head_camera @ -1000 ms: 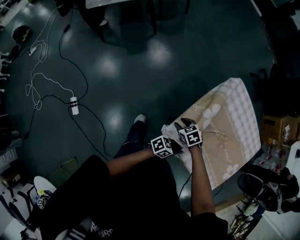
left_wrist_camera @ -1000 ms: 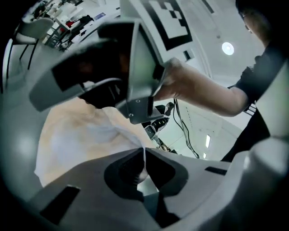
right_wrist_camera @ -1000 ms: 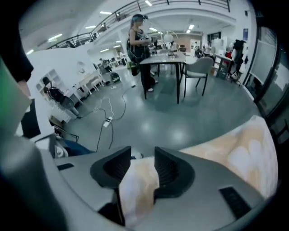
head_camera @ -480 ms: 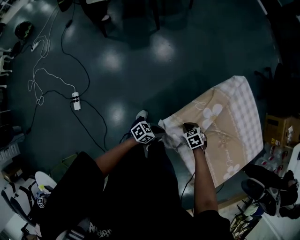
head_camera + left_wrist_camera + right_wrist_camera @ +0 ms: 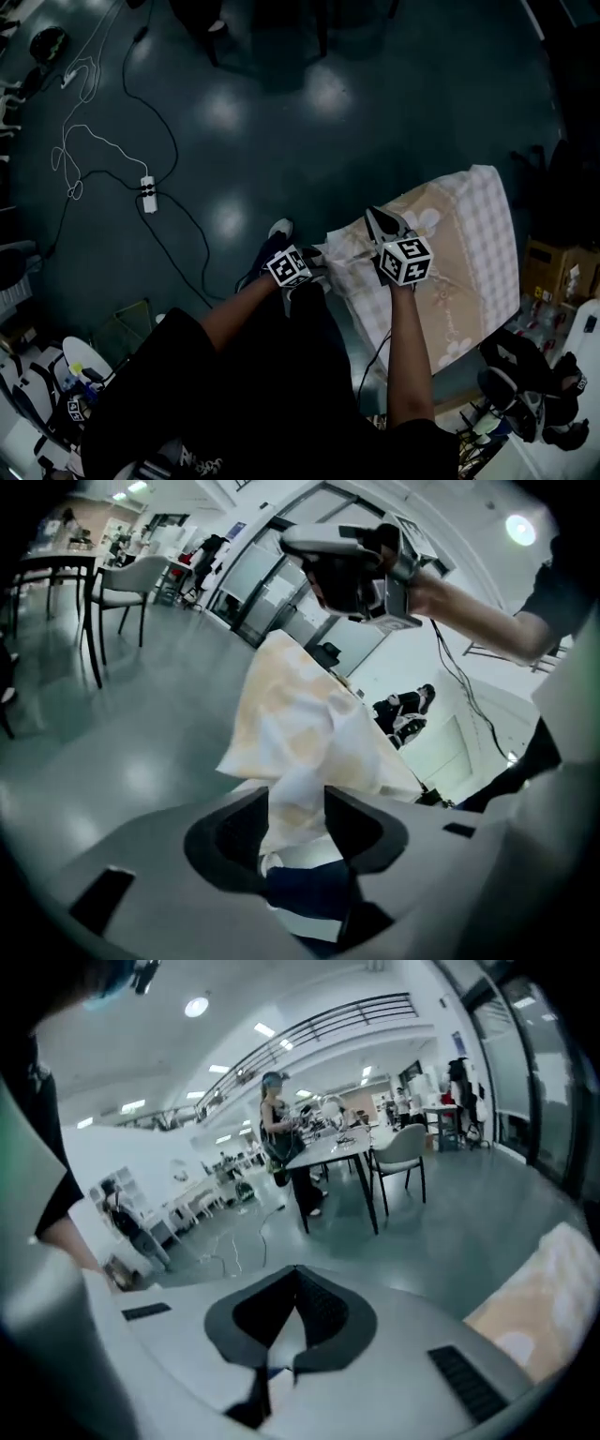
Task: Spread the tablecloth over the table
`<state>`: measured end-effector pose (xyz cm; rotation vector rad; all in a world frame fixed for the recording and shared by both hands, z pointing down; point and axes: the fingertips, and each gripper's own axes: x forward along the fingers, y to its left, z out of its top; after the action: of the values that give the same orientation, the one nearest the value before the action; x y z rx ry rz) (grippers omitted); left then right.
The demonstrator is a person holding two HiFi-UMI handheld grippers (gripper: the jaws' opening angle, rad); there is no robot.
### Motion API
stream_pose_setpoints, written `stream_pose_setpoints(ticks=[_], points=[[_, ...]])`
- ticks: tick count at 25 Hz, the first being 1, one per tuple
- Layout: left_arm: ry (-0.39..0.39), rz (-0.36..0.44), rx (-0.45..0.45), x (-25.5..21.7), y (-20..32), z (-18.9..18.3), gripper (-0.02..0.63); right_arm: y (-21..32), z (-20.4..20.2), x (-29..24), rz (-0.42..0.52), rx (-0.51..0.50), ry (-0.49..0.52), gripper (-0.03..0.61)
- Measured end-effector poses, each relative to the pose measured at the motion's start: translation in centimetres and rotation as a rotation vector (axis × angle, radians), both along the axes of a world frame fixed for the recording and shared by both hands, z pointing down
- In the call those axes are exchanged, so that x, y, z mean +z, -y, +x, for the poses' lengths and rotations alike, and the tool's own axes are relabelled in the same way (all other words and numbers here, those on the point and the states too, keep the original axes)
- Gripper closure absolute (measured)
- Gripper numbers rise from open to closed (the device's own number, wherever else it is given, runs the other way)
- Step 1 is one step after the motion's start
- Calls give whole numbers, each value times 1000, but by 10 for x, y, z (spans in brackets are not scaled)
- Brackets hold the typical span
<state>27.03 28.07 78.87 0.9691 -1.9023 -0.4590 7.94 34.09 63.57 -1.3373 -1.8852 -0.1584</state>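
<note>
- Tablecloth (image 5: 469,244) lies spread ahead; only left gripper view shows it bunched between left gripper's (image 5: 298,797) parted jaws, which have just been opening
- Right gripper (image 5: 380,227), jaws pressed together, has moved farther over it

The person's bare left forearm (image 5: 234,307) is reaching forward and low, carrying the grey two-jaw left gripper with its black-and-white marker cube (image 5: 297,803). Its jaws have just been opening and are standing apart, with a fold of beige-and-white patterned tablecloth (image 5: 300,742) lying between them. The bare right forearm (image 5: 405,347) is stretching straight ahead, holding the matching grey right gripper (image 5: 295,1274) pointing forward and downward, its dark jaws meeting at the tips.
</note>
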Motion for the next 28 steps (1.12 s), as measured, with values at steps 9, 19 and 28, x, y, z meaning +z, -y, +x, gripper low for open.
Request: stream_pose_setpoints(ticks=[9, 19, 28], points=[[79, 77, 266, 3, 16, -3, 376, 64, 68, 86, 329, -160, -86, 391], [163, -23, 332, -13, 12, 32, 562, 73, 107, 144, 699, -514, -65, 563], [248, -2, 272, -73, 12, 68, 568, -1, 13, 45, 207, -109, -128, 565]])
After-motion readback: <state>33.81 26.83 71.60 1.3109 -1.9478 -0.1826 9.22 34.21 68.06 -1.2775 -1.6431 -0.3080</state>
